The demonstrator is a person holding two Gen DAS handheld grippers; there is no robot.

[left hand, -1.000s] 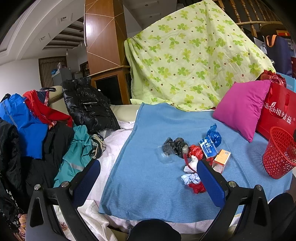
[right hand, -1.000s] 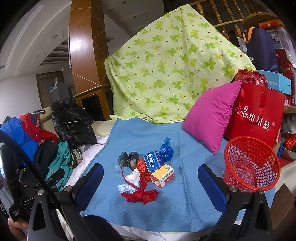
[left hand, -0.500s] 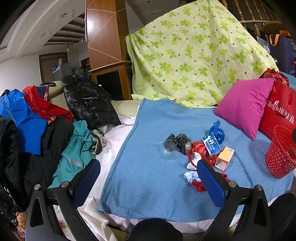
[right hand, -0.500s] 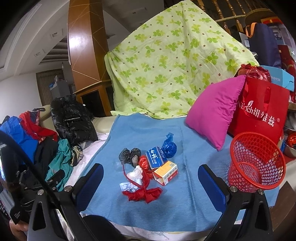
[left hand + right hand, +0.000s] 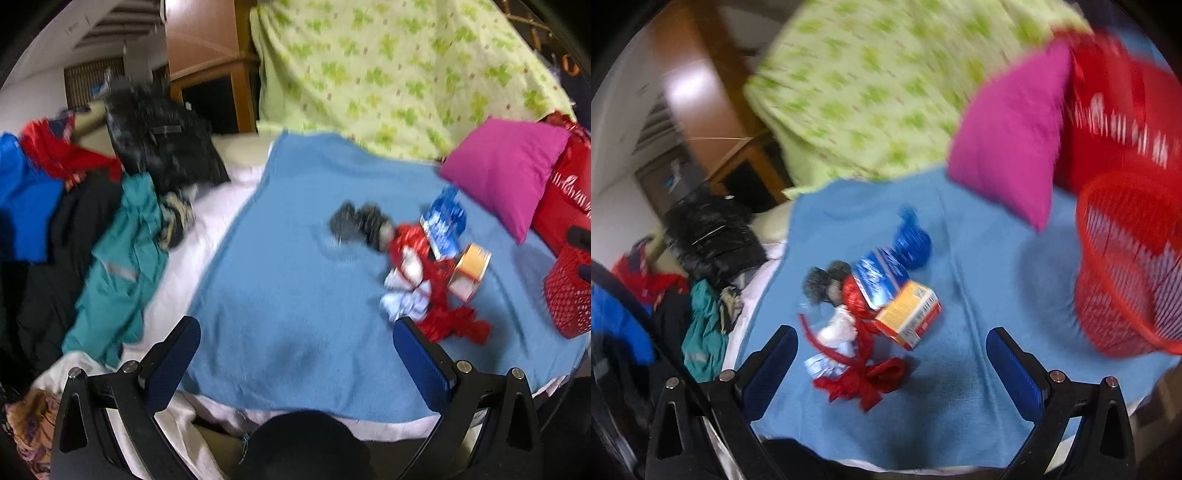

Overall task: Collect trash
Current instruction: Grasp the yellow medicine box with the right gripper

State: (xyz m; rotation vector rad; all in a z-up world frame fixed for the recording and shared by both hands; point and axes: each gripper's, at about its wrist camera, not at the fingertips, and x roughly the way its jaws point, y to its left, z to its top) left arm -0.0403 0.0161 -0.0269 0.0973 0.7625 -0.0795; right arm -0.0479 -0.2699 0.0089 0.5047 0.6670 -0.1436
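Over the blue blanket, both grippers, the left and the right, have dropped closer to the trash pile, fingers wide open and empty, so picking up has not started.

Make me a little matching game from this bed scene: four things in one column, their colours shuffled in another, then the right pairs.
Things:
1. pillow
2. mesh basket
3. blanket under the trash
4. small carton

Colours:
A. orange
B. light blue
C. magenta
D. red

Pairs: 1-C, 2-D, 3-B, 4-A
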